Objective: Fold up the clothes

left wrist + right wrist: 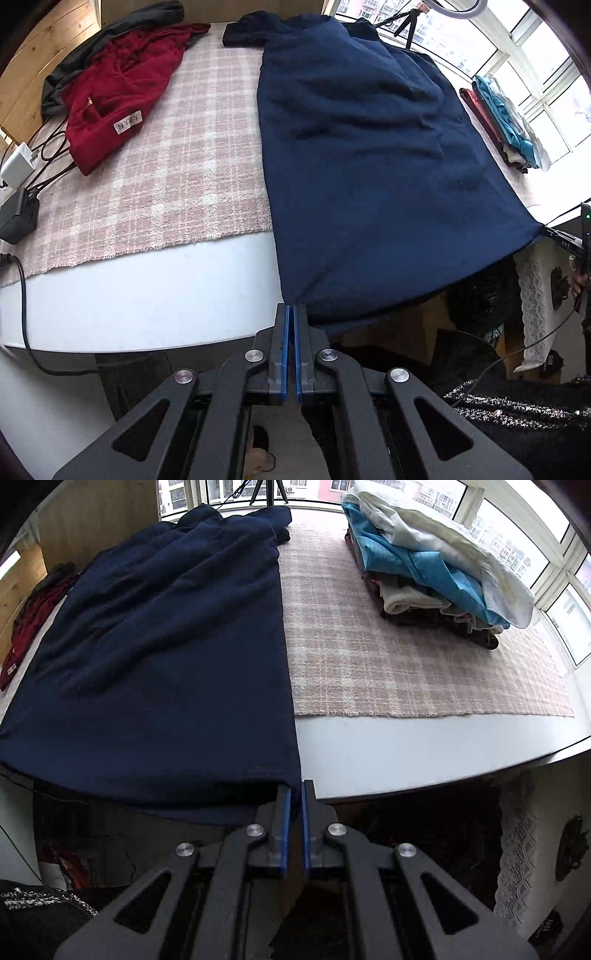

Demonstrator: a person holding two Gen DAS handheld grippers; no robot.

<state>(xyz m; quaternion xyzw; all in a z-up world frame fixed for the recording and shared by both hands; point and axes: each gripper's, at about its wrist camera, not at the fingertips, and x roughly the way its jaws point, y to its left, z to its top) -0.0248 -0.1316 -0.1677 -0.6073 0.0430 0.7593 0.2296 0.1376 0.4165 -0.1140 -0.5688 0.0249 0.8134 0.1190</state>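
While spread lengthwise over the checked rug (177,166) on the white surface (147,295), navy garment (362,147) with near hem hanging just past the surface's front edge, far end with sleeves toward the window. Long axis: straight away from both grippers, hem nearest, collar end farthest.

Left gripper (294,314) at the hem's left corner; blue-lined fingers (285,332) pressed almost together, corner cloth meeting their tips and apparently pinched there, though the fabric between the pads too thin to make out clearly. Right gripper (296,794) at the opposite hem corner; fingers (284,812) nearly closed, a narrow slit left between them, the garment's right edge running down into that slit, so judged a grip on the cloth. Each hand equally near its own corner; neither favoured.

Probable step: hem held taut at both corners, ready to be carried forward along the long axis toward the collar for a crosswise fold. Deciding relation: whole body of the garment lying ahead of and above the fingertips, none behind.

Farther out: red garment (114,96) with a pale label and a dark grey one (110,33) heaped at the left; stack of folded clothes (424,565) at the right by the window; chargers and cables (18,184) at the left margin.
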